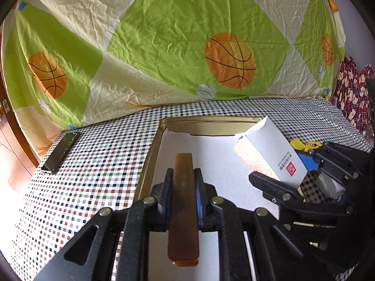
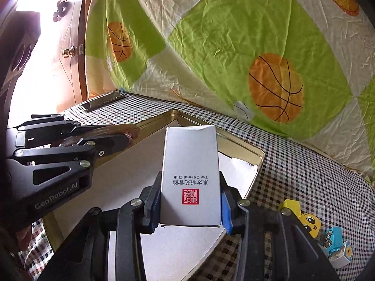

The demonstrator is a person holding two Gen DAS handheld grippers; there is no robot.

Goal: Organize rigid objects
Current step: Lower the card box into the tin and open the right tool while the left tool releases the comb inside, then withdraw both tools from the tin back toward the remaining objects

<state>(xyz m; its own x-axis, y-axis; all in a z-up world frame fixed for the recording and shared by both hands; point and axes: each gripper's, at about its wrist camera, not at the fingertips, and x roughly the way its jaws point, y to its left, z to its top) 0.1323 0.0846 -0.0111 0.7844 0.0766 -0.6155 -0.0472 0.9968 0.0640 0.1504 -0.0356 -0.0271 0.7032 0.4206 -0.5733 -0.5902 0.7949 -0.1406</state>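
A gold-rimmed tin tray (image 1: 150,154) (image 2: 260,161) with a white paper lining lies on the checked cloth. My left gripper (image 1: 184,182) is shut on a flat amber-brown comb (image 1: 183,208), held lengthwise over the tray's left part. In the right wrist view that left gripper (image 2: 131,137) reaches in from the left with the comb (image 2: 112,128) between its fingers. My right gripper (image 2: 191,201) is shut on a white carton box (image 2: 191,175) with a red seal, tilted above the tray. The box (image 1: 276,154) and the right gripper (image 1: 276,182) show at the tray's right side in the left wrist view.
A black phone (image 1: 61,152) (image 2: 103,101) lies at the cloth's far left corner. Yellow and blue toy blocks (image 2: 328,234) (image 1: 304,147) sit right of the tray. A quilt with basketball prints (image 1: 187,46) rises behind. A wooden door (image 2: 68,53) stands at the left.
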